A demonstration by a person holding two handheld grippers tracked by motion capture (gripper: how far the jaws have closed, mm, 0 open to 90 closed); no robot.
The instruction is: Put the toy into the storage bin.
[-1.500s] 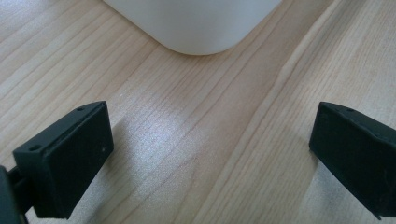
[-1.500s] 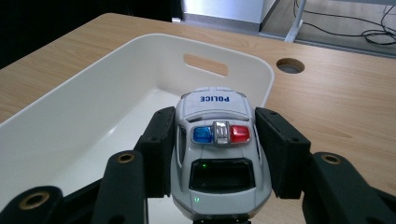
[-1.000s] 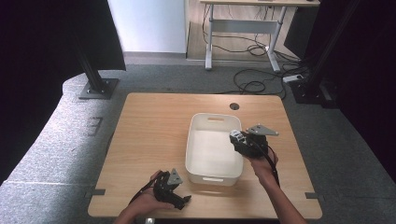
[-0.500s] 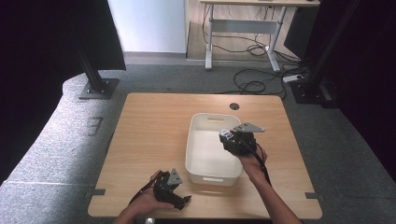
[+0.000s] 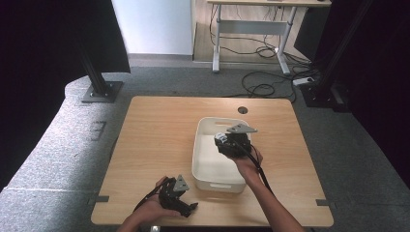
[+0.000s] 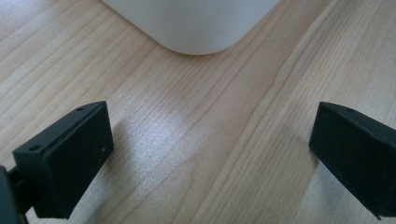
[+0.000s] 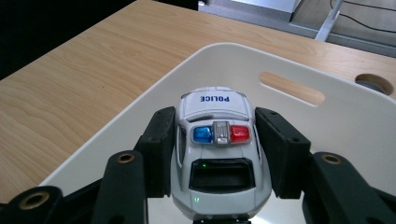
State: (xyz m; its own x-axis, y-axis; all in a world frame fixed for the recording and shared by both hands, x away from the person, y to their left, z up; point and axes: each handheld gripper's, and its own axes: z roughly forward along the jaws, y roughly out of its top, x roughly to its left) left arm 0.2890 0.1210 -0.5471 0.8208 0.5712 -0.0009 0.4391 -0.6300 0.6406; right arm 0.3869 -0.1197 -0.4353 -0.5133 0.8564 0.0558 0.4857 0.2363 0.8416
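Wooden table (image 5: 159,145) stands on grey carpet, a white bin (image 5: 209,170) near its right side. Much looks done: the right gripper (image 7: 217,140) is clamped on a toy police car (image 7: 217,154), jaws pressing both flanks, and holds it over the bin; only lowering and letting go seem left. That forearm reaches in from the front edge. By the front edge, the left gripper (image 6: 212,154) rests low, jaws wide apart and empty.

Bare tabletop (image 5: 159,130) left of bin (image 5: 205,166)
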